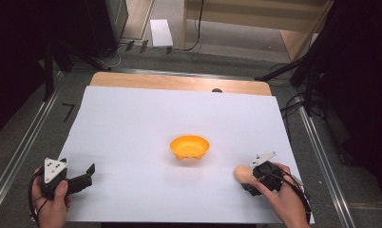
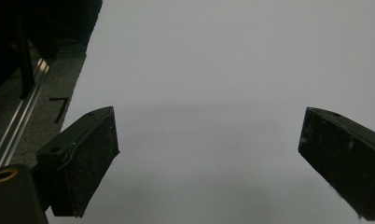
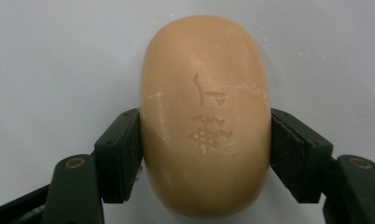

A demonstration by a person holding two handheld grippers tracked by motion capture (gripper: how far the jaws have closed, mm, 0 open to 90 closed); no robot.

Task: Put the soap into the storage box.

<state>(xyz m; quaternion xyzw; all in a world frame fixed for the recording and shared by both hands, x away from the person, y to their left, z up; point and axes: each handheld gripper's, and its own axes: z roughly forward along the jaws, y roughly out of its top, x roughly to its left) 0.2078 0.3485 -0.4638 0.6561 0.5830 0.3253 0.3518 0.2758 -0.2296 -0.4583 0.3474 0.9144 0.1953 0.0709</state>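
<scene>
A tan oval bar of soap (image 3: 205, 116) with stamped characters sits between the two black jaws of my right gripper (image 3: 205, 154), which press on both its sides. From above, the soap (image 1: 242, 173) pokes out of the right gripper (image 1: 250, 176) at the sheet's front right. An orange soap dish (image 1: 189, 147) with small drain holes stands mid-sheet, left of and beyond the soap. My left gripper (image 1: 87, 175) rests at the front left, open, its jaws wide apart over bare white paper (image 2: 209, 140) with nothing between them.
A large white paper sheet (image 1: 132, 128) covers the wooden table (image 1: 179, 81). Metal rails (image 1: 18, 152) run along both sides. Cables and dark stands (image 1: 293, 71) lie on the floor beyond the table's far edge.
</scene>
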